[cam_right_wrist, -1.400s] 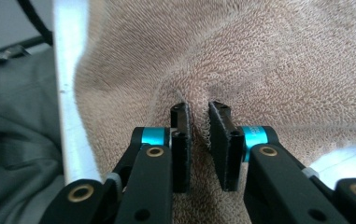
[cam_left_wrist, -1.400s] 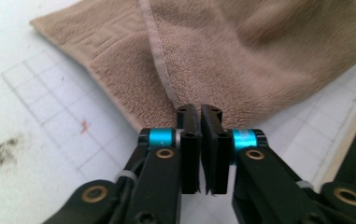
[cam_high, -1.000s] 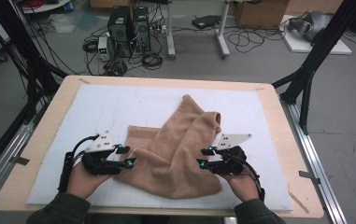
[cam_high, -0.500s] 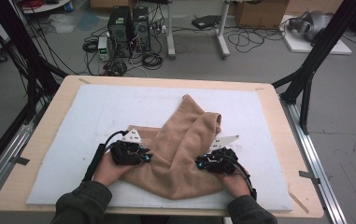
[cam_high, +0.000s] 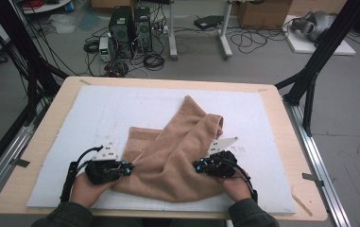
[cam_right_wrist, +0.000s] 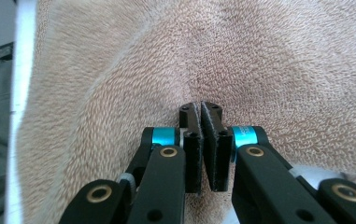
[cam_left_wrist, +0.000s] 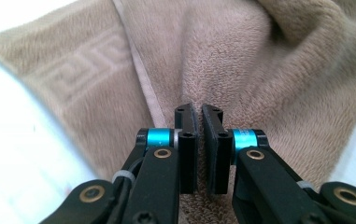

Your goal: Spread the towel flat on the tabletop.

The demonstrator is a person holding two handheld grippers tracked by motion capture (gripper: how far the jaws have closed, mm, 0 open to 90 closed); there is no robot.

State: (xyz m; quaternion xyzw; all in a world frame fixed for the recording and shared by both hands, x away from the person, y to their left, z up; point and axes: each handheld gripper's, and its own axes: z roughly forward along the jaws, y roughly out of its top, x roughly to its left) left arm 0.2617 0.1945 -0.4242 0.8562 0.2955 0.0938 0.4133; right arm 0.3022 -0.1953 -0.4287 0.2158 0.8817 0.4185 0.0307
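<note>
The crumpled tan terry-cloth towel (cam_high: pixel 173 156) lies on the white mat (cam_high: pixel 64 127) covering the table — toward its near edge. Left gripper (cam_high: pixel 126 169) and right gripper (cam_high: pixel 197 165) flank it, fingers (cam_left_wrist: pixel 187 140) just drawn together and pinching pile on opposite sides — likely to lift and spread it.

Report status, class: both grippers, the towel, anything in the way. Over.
Left gripper shut on towel edge, right gripper likewise; jaws just closed. Towel crumpled on white mat. Nothing in the way.
</note>
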